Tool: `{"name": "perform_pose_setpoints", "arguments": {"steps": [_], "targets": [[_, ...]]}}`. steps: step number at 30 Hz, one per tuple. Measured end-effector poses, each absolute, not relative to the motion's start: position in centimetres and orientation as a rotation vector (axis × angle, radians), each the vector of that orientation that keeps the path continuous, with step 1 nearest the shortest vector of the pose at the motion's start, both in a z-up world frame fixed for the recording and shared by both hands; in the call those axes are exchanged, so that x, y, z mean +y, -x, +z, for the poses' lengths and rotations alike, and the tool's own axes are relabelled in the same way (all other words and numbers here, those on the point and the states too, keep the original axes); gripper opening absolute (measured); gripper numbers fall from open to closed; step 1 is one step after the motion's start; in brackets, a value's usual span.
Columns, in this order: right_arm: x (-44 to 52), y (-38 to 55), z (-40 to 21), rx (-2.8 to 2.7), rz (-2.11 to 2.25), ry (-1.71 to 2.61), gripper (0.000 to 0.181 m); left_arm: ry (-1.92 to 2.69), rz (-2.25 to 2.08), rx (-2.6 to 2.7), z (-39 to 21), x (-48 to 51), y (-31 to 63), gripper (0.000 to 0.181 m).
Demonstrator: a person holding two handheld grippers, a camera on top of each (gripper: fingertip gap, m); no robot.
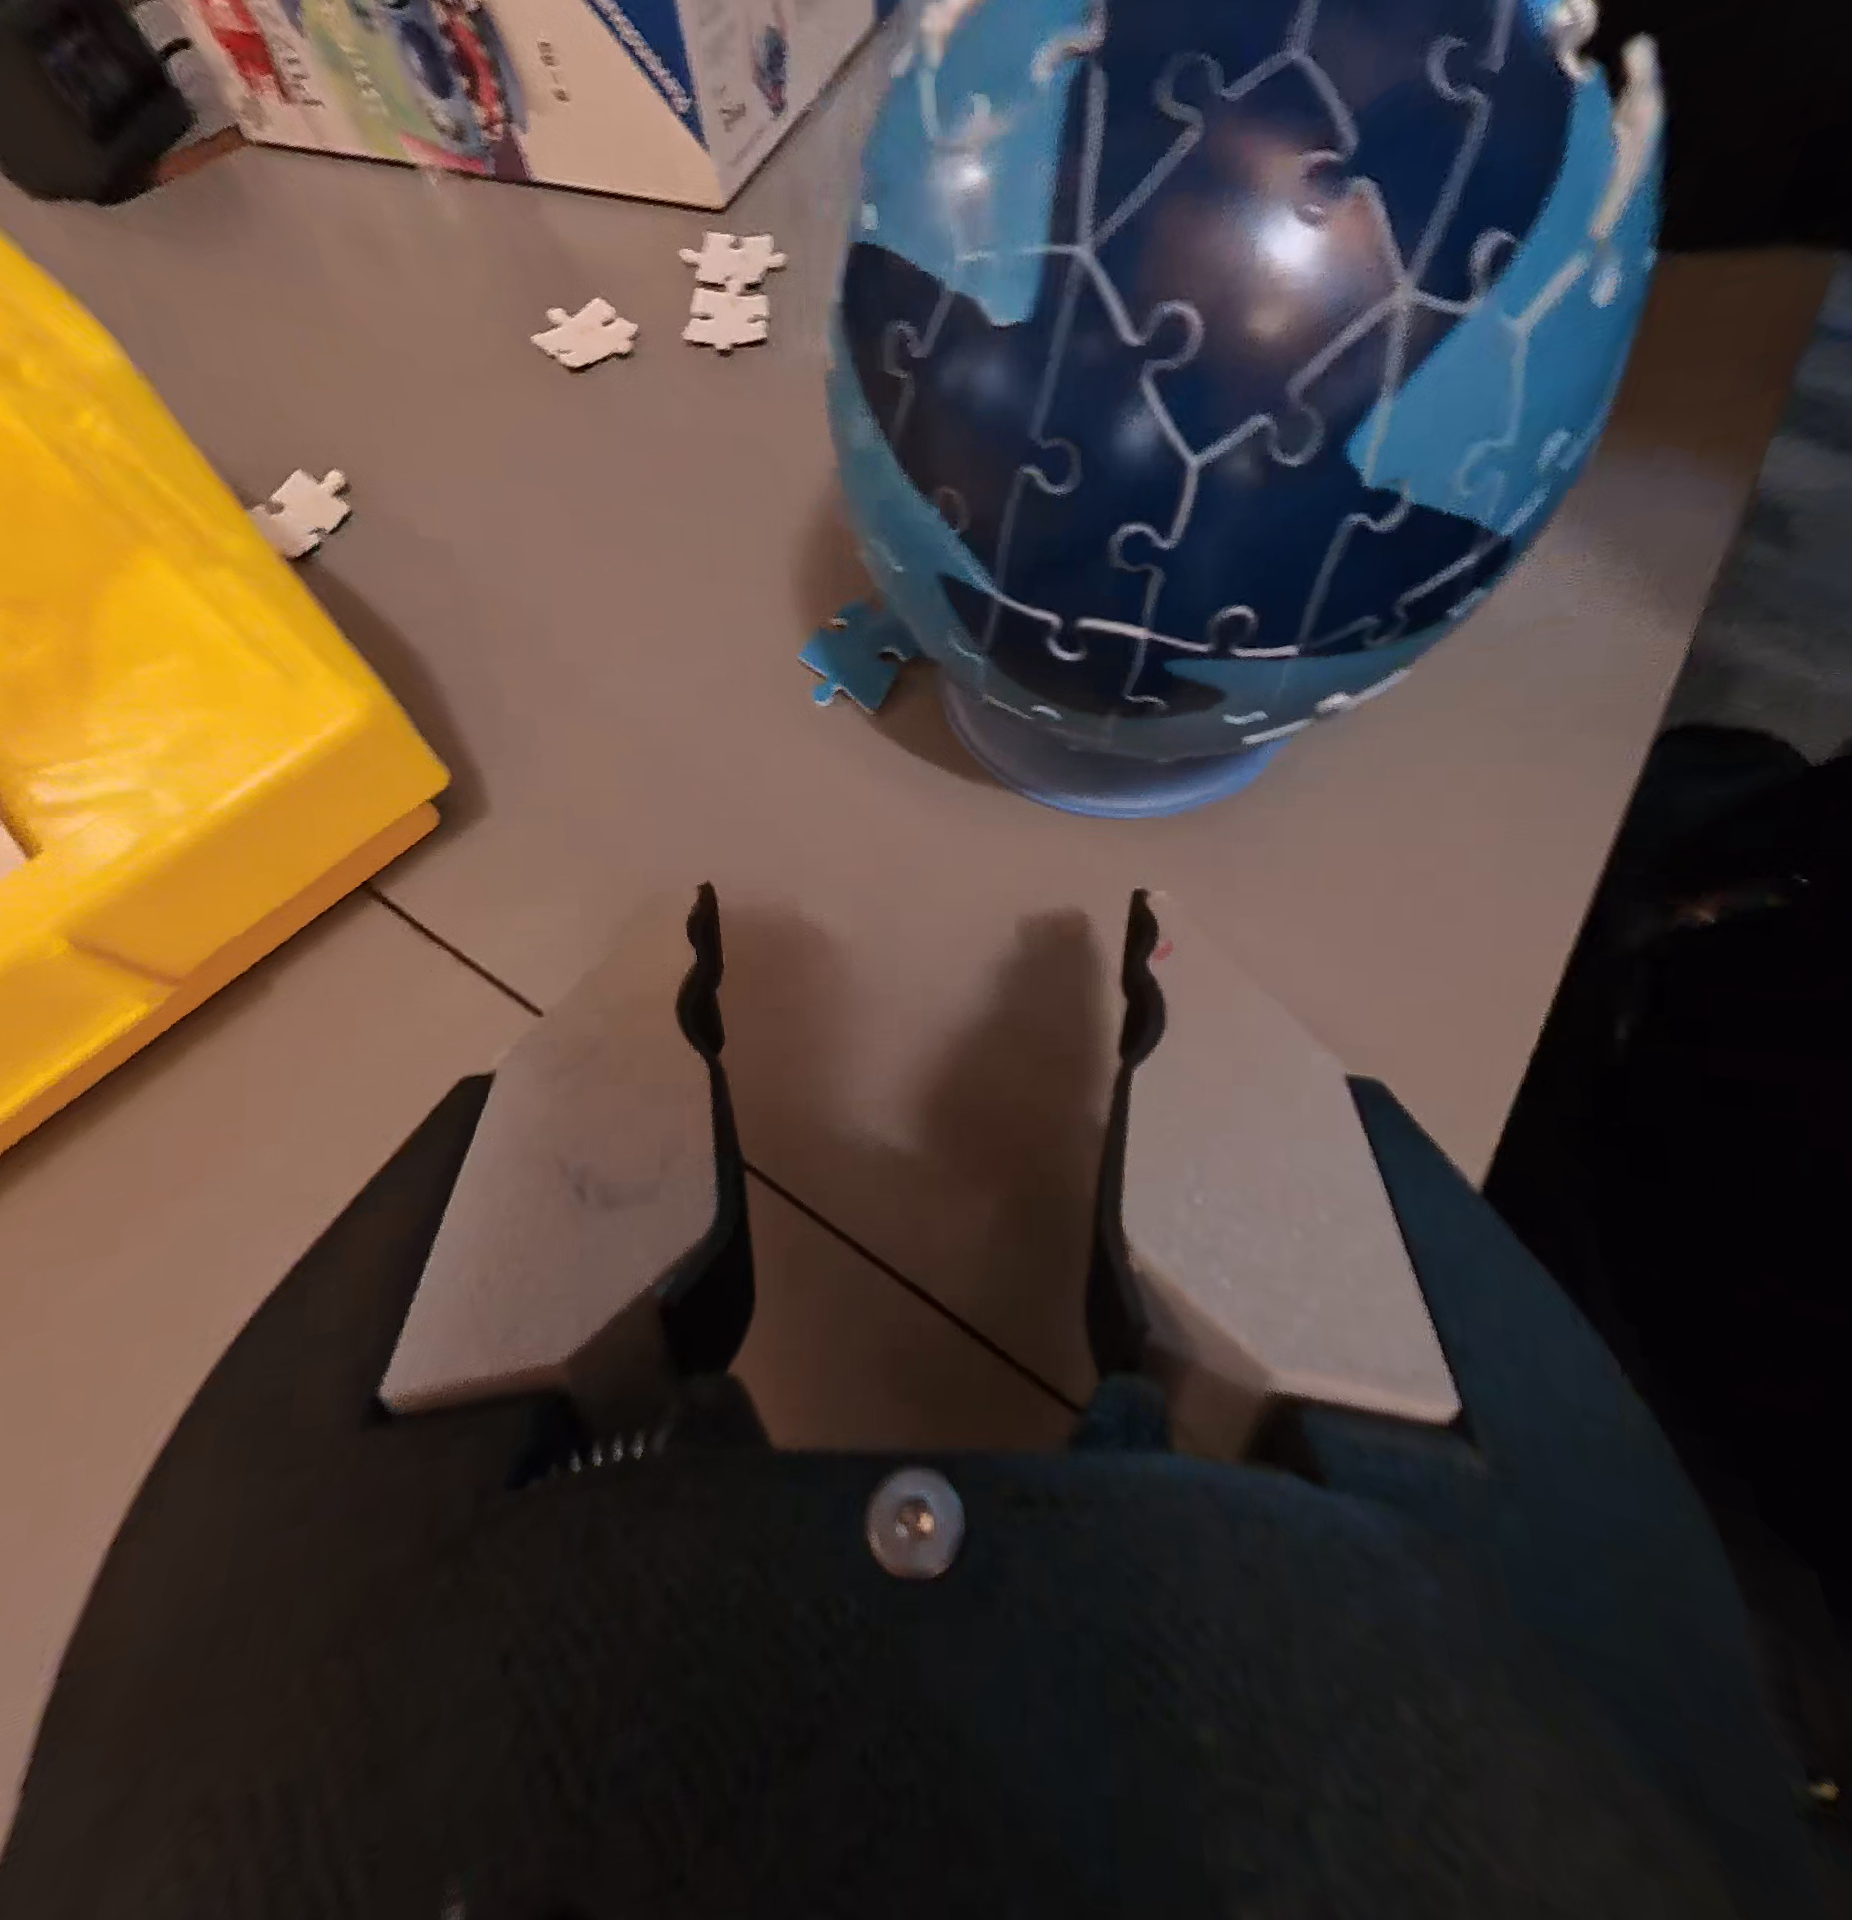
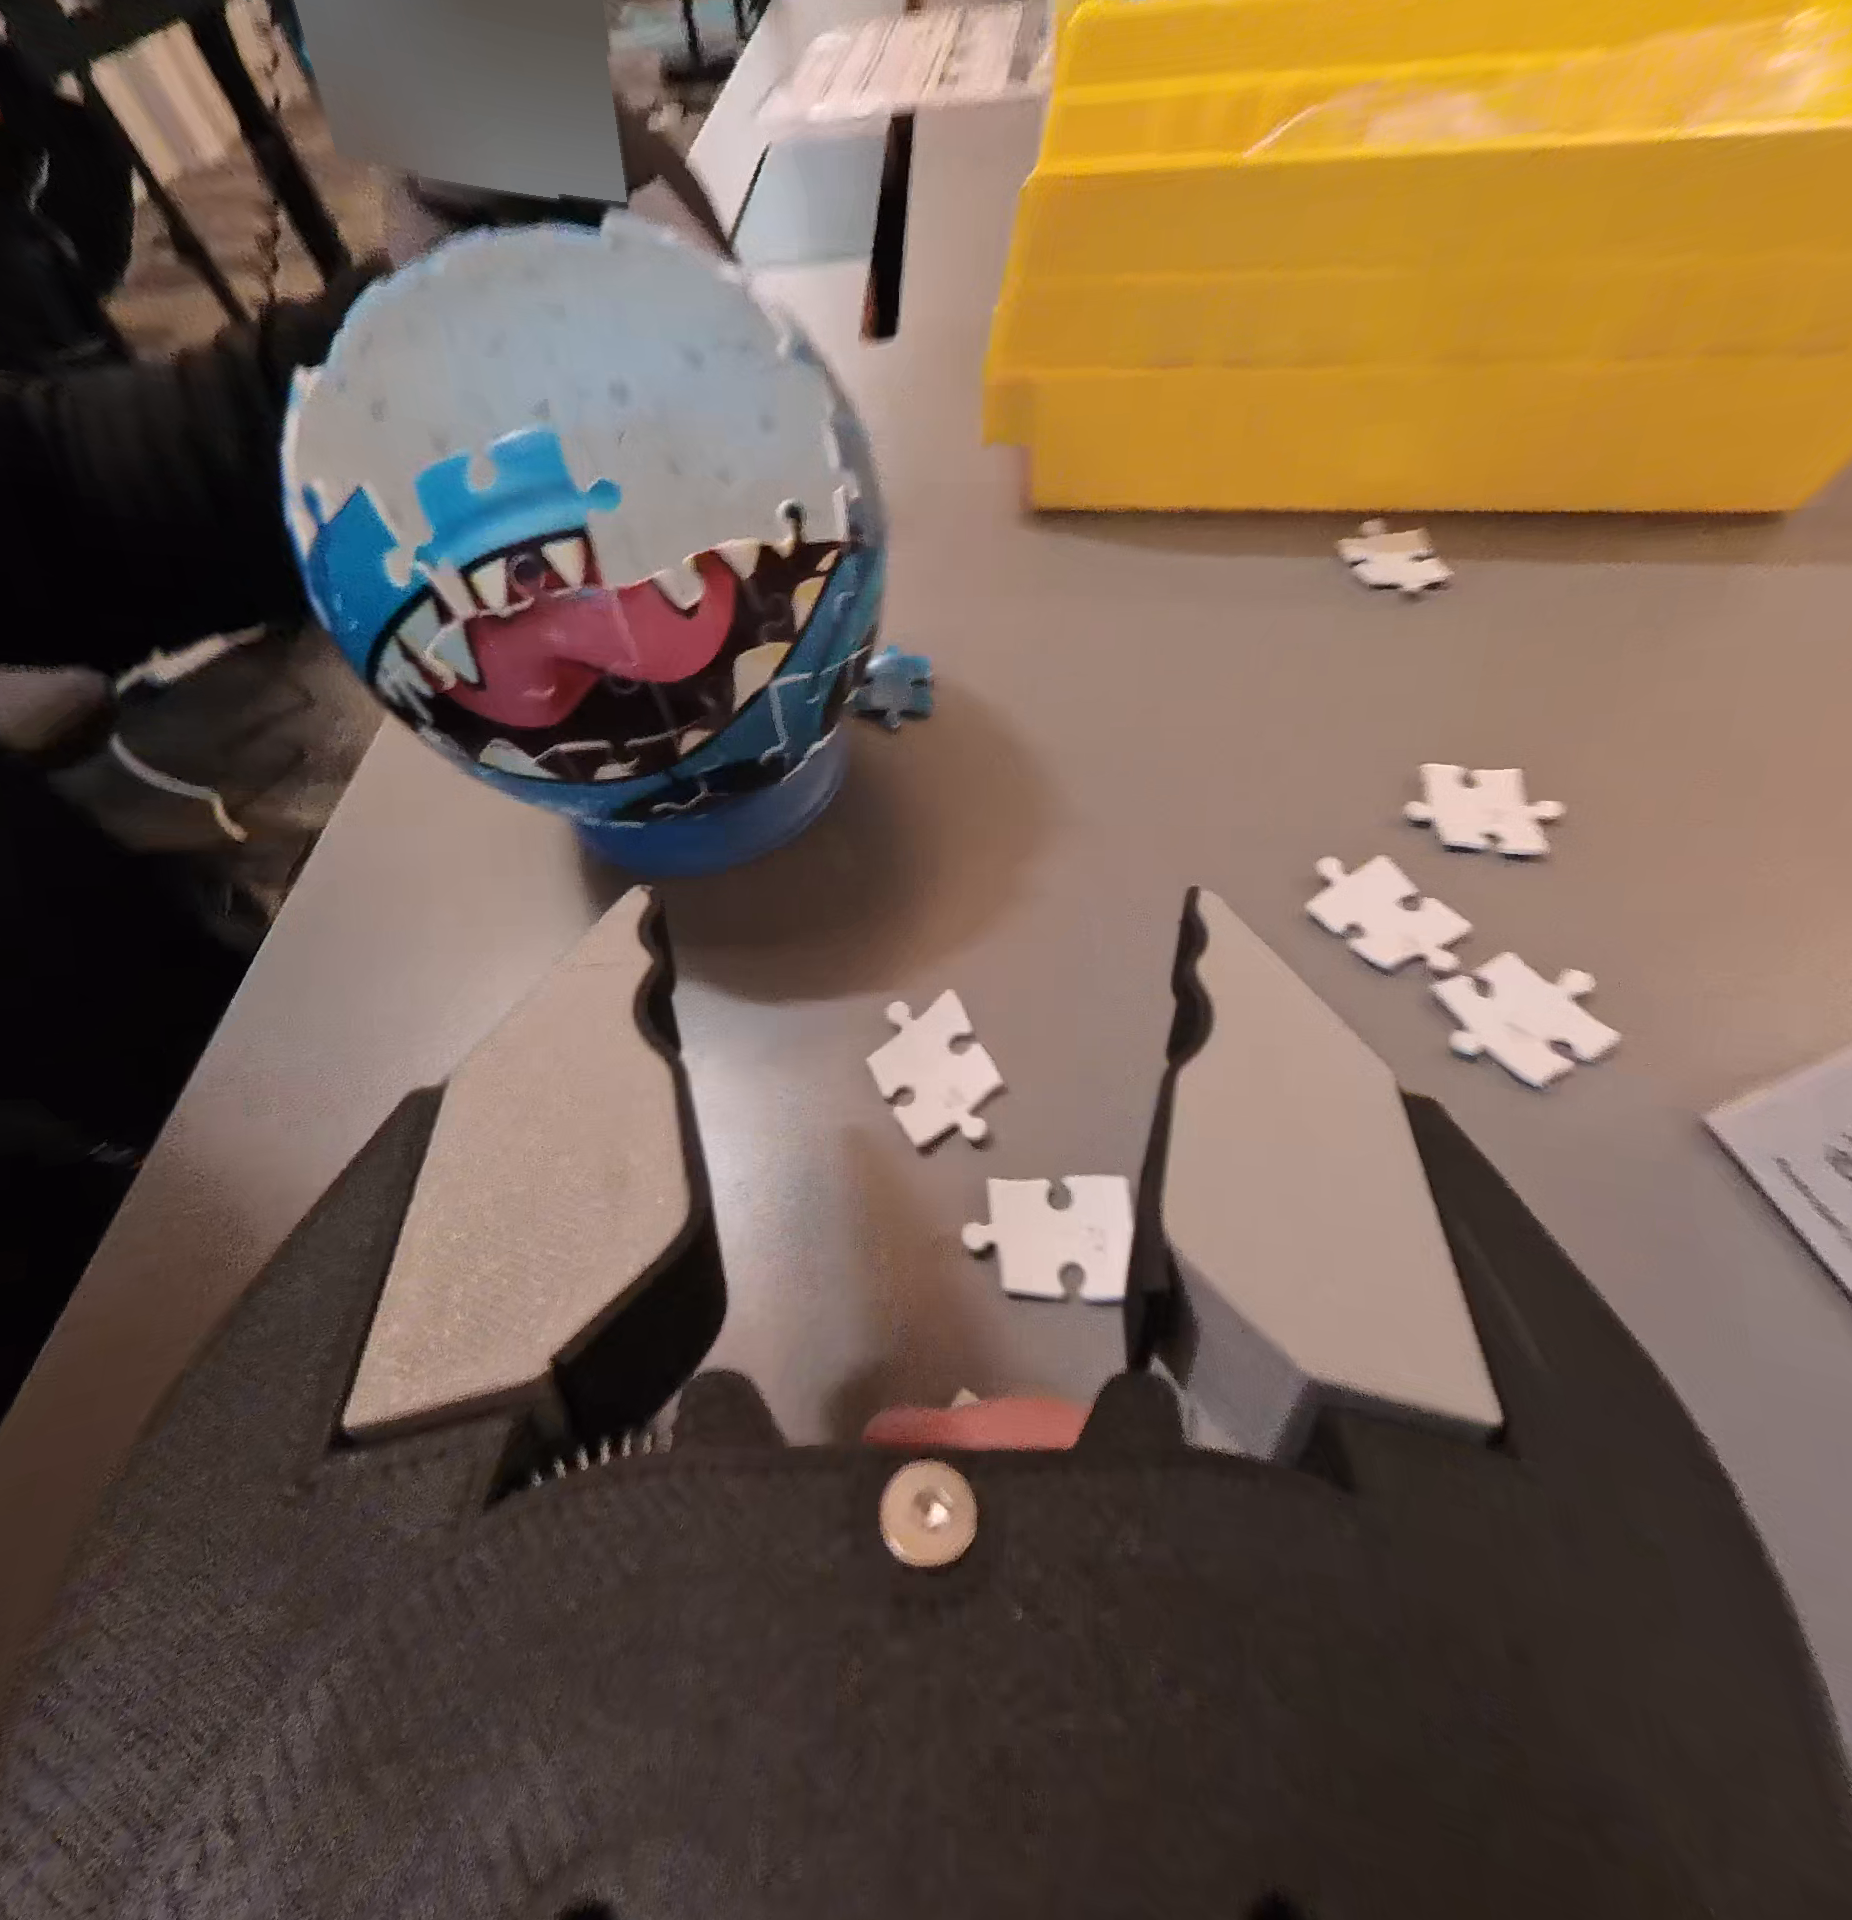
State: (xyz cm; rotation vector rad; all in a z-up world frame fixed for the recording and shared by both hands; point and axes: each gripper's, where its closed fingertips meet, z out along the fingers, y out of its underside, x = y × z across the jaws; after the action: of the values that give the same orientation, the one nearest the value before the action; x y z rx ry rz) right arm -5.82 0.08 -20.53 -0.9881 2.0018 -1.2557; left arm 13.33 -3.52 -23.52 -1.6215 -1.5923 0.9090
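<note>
My left gripper (image 1: 922,904) hovers wide open and empty, tilted down over the table (image 1: 631,748), puzzle ball (image 1: 1244,416) at one o'clock. My right gripper (image 2: 922,914) likewise gapes empty, loose piece (image 2: 934,1068) between its fingers.

Upper right of the left wrist view, a blue puzzle ball (image 1: 1244,416) stands on the grey table (image 1: 610,665). A yellow bin (image 1: 153,727) sits left, white pieces (image 1: 730,291) scattered between, printed box (image 1: 506,94) top.
</note>
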Motion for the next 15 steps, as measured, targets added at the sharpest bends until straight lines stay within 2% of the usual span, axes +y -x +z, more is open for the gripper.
{"name": "perform_pose_setpoints", "arguments": {"steps": [3, 9, 12, 15], "targets": [[-0.8, 7.0, -20.1, 2.0, -1.35, 0.919, 0.087, 1.607, 0.92, -1.614, -23.6, -3.8, -13.3, 0.072], [-1.8, 8.7, -19.6, 2.055, -1.516, 0.843, 0.059, 1.68, 1.024, -1.639, -23.9, -4.0, -13.2, 0.071], [-2.3, 9.9, -19.0, 2.068, -1.597, 0.768, 0.064, 1.695, 1.074, -1.629, -23.7, -3.8, -13.3, 0.072], [-3.0, 10.8, -18.5, 2.086, -1.679, 0.727, 0.088, 1.673, 1.141, -1.668, -23.5, -4.5, -13.4, 0.085]]}}
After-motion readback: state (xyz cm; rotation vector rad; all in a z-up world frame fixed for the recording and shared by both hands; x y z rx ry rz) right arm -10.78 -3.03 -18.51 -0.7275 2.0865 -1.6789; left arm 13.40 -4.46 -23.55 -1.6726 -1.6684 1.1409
